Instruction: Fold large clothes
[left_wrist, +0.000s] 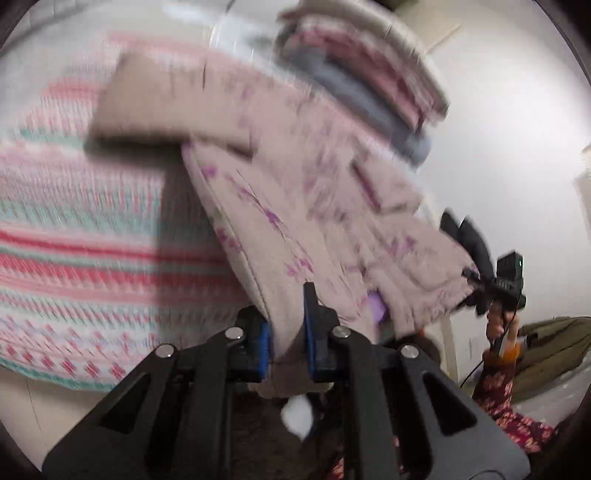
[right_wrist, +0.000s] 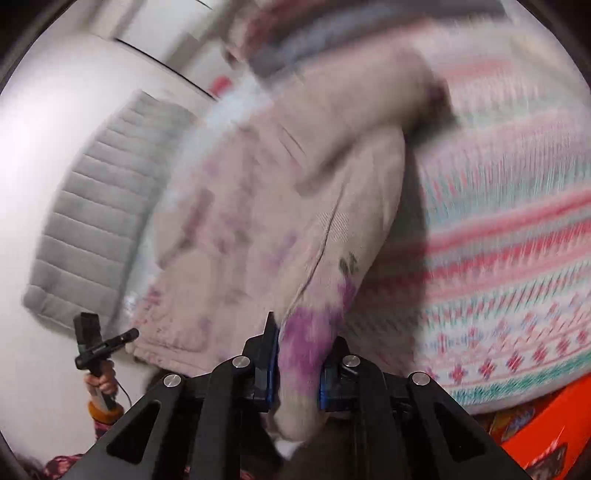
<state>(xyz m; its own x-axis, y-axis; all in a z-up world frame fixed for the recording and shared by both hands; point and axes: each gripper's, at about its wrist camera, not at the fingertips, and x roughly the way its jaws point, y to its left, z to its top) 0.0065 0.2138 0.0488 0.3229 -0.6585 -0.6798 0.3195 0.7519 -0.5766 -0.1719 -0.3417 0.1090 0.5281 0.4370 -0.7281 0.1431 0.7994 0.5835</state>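
A large beige-pink garment with purple flower prints (left_wrist: 295, 192) hangs lifted above the patterned bed cover (left_wrist: 74, 236). My left gripper (left_wrist: 288, 332) is shut on one bunched edge of it. My right gripper (right_wrist: 297, 365) is shut on another bunched edge with a purple patch (right_wrist: 306, 332). The garment (right_wrist: 266, 206) stretches away from both grippers, partly folded over itself. Each view shows the other gripper at the garment's far side: the right gripper (left_wrist: 506, 284) and the left gripper (right_wrist: 92, 343). Both views are motion-blurred.
A stack of folded clothes (left_wrist: 362, 74) sits at the back of the bed. The bed cover (right_wrist: 498, 258) has pink and teal stripes. A grey ribbed cushion (right_wrist: 99, 214) lies left. An orange box (right_wrist: 543, 439) is at the lower right. An olive garment (left_wrist: 546, 347) lies right.
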